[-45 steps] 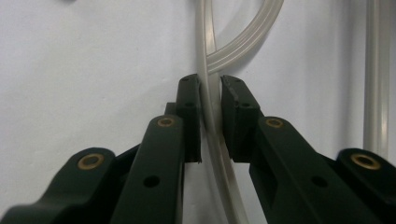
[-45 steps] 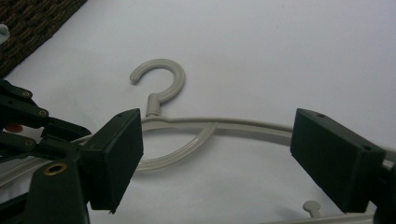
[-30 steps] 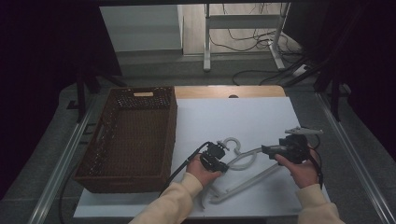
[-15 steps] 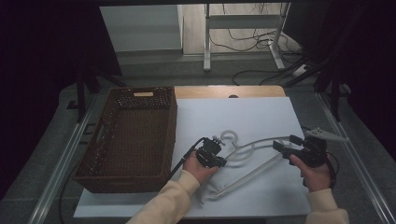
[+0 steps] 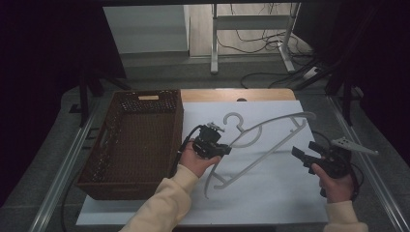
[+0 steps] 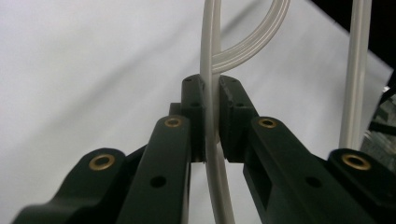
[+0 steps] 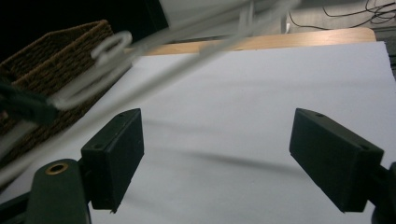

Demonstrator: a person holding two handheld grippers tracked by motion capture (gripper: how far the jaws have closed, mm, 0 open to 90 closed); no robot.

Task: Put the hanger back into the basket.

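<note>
From the high view you look forward and down over the white table sheet (image 5: 270,193), far enough back to take in the wicker basket (image 5: 135,140) at 9 o'clock, both your forearms at 6 o'clock and the floor cables at 12 o'clock.

The left gripper view sits right behind the left gripper (image 6: 211,116), facing along its jaws, so close that the white hanger (image 6: 212,70) crosses the frame from 6 to 12 o'clock.

The right gripper view rides low on the right gripper (image 7: 217,154), facing across the sheet toward the basket at 10 o'clock.

All three views share the hanger and the sheet.
</note>
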